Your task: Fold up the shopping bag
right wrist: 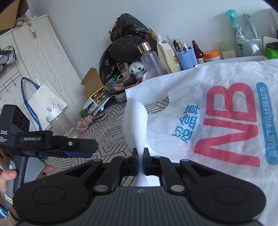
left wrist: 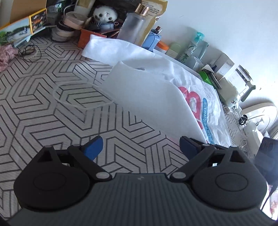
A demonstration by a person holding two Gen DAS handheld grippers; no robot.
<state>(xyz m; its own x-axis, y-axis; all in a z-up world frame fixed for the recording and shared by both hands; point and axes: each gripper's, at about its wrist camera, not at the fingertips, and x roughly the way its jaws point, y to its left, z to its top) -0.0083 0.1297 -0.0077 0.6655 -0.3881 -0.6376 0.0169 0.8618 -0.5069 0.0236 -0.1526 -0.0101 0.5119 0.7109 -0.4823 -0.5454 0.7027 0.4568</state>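
A: Where's the bag?
B: Spread along the tabletop's far edge, probably half-folded. The right gripper pinches its handle strip; the left gripper, fingers spread, holds nothing, bag to its right.

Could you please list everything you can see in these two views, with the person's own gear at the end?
shopping bag: one, white with red and blue print, spread over the patterned surface; one handle strap pinched by the right gripper
patterned surface: one, grey and white geometric lines
frosted bottle: one, gold cap, upright behind the bag
panda toy: one, white and black, in the clutter at the back
black bags: a pile, against the wall
pen holder: one, blue, by the wall
orange-lidded jar: one, right of the pen holder
spray bottle: one, teal top, far right
left gripper: black, blue pads, jaws wide apart
right gripper: black, jaws closed on the strap
hand: one, at the left gripper's handle
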